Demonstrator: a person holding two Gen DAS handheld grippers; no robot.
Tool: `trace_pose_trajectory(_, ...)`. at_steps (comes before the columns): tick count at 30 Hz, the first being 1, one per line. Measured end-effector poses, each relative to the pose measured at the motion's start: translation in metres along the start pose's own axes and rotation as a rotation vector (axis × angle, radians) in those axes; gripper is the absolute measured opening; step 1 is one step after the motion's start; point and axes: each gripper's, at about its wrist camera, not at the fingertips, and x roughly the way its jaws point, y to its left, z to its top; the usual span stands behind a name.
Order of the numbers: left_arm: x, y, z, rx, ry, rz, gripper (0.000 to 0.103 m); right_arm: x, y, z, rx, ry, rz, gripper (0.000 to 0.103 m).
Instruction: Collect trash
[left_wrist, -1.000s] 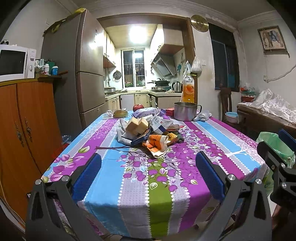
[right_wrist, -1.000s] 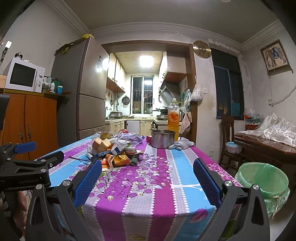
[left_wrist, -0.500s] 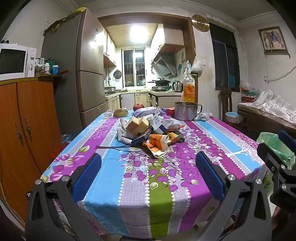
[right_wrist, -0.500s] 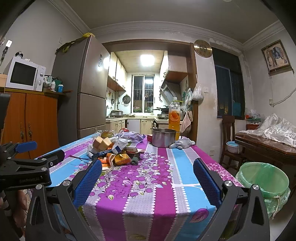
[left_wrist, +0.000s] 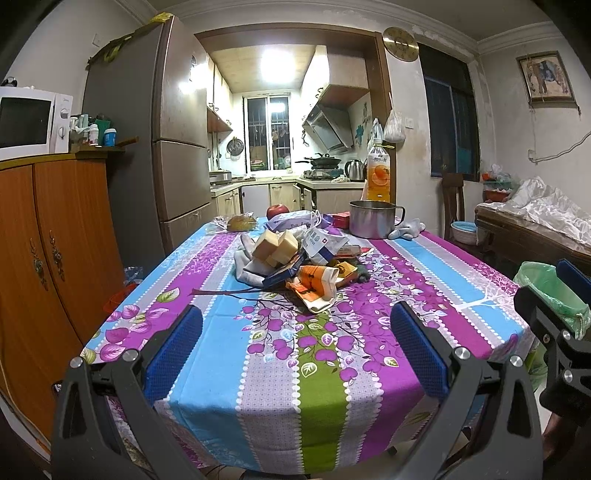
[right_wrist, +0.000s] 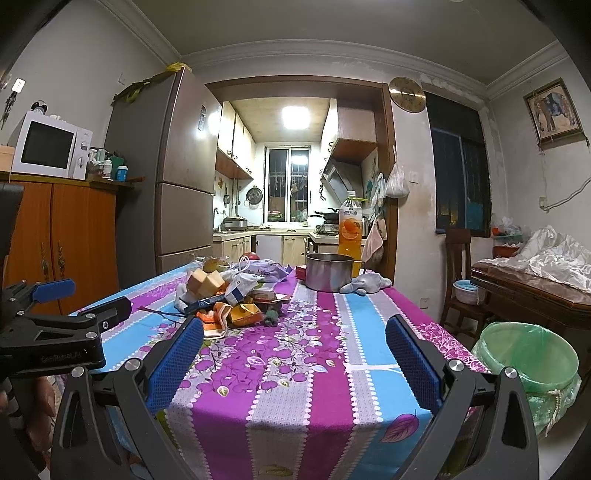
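Note:
A pile of trash (left_wrist: 295, 264) lies in the middle of the table: tan cardboard blocks, white and blue packets, an orange wrapper (left_wrist: 316, 282) and a thin stick. It also shows in the right wrist view (right_wrist: 229, 299). A green-lined bin (right_wrist: 528, 356) stands on the floor right of the table and shows in the left wrist view (left_wrist: 554, 291). My left gripper (left_wrist: 295, 343) is open and empty at the table's near edge. My right gripper (right_wrist: 293, 354) is open and empty, near the table's right front corner.
The table has a purple, blue and green floral cloth (left_wrist: 258, 362). At its far end stand a steel pot (left_wrist: 371, 219), an orange drink bottle (left_wrist: 378, 175), an apple and a bag. An orange cabinet (left_wrist: 48, 258) is at left, a chair and covered side table (right_wrist: 535, 284) at right.
Both grippers have drifted very slightly; the right wrist view has edged closer to the table. Nothing was taken hold of.

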Motion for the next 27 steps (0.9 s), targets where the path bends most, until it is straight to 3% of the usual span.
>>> trace_pose_trajectory(27, 0.016, 0.002, -0.002, 0.002, 0.031, 0.011, 0.098, 0.010, -0.001, -0.003, -0.005, 0.035, 0.019, 0.098)
